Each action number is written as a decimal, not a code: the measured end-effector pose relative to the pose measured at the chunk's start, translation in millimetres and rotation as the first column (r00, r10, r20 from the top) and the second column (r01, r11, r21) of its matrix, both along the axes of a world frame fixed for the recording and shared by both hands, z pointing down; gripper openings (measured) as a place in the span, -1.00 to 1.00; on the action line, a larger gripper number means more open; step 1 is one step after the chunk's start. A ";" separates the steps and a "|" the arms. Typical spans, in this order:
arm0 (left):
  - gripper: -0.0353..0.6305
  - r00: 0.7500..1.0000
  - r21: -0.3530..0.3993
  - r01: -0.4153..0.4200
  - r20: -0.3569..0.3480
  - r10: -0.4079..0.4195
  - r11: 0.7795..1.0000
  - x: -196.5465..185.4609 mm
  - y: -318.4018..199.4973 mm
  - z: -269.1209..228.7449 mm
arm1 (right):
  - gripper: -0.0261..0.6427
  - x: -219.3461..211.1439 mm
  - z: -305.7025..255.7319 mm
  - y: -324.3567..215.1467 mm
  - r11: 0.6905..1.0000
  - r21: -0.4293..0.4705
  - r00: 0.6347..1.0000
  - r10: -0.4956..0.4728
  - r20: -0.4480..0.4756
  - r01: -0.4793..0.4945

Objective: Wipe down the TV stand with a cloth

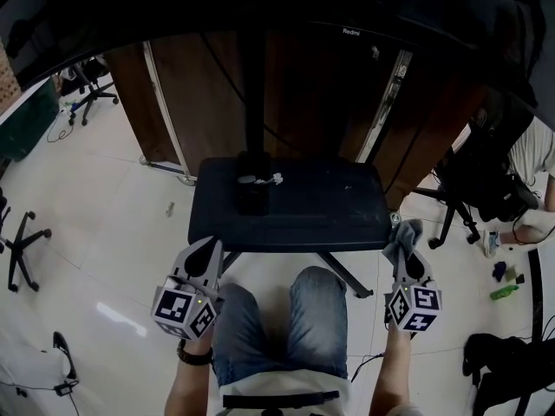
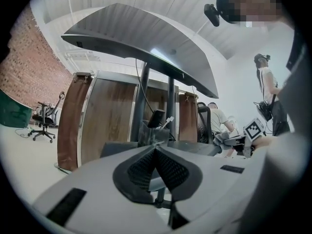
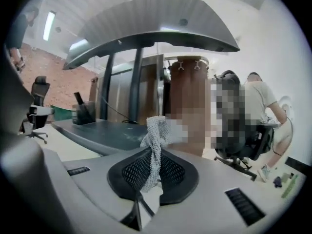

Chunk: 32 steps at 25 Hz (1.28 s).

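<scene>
The dark TV stand shelf [image 1: 347,206] lies just ahead of the person's knees, under the black TV [image 1: 347,7] on its pole. My right gripper [image 1: 404,251] hovers off the shelf's front right corner, shut on a grey cloth [image 1: 404,235] that bunches up above the jaws. That cloth [image 3: 156,140] stands up between the shut jaws in the right gripper view, with the shelf [image 3: 92,132] to its left. At the shelf's front left corner my left gripper [image 1: 208,251] is shut with nothing in it; its jaws meet in the left gripper view, before the shelf [image 2: 195,147].
A small dark holder [image 1: 253,191] with white items stands on the shelf beside the pole. Wooden panels [image 1: 208,94] rise behind. Office chairs [image 1: 473,180] and a seated person [image 1: 533,167] are at the right; another chair base [image 1: 19,245] is at the left.
</scene>
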<state>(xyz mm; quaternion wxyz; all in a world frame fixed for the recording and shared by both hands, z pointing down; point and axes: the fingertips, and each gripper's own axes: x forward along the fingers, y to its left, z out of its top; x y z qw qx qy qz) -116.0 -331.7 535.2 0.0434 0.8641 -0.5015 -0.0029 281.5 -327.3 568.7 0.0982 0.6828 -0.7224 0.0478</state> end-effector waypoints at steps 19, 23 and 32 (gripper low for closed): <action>-0.87 0.963 -0.063 0.268 -0.027 -0.270 0.962 -74.1 9.8 33.6 | -0.83 -174.3 94.6 -33.1 0.908 -0.030 0.908 -0.418 0.005 0.418; -0.87 0.961 -0.119 0.266 -0.039 -0.272 0.957 -59.3 11.2 36.1 | -0.83 -100.0 112.6 -34.8 0.966 -0.066 0.965 -0.255 -0.063 0.251; -0.87 0.984 -0.050 0.180 0.016 -0.179 0.982 -63.8 64.3 137.1 | -0.83 -60.5 215.9 2.2 0.989 -0.013 0.984 -0.151 -0.094 0.150</action>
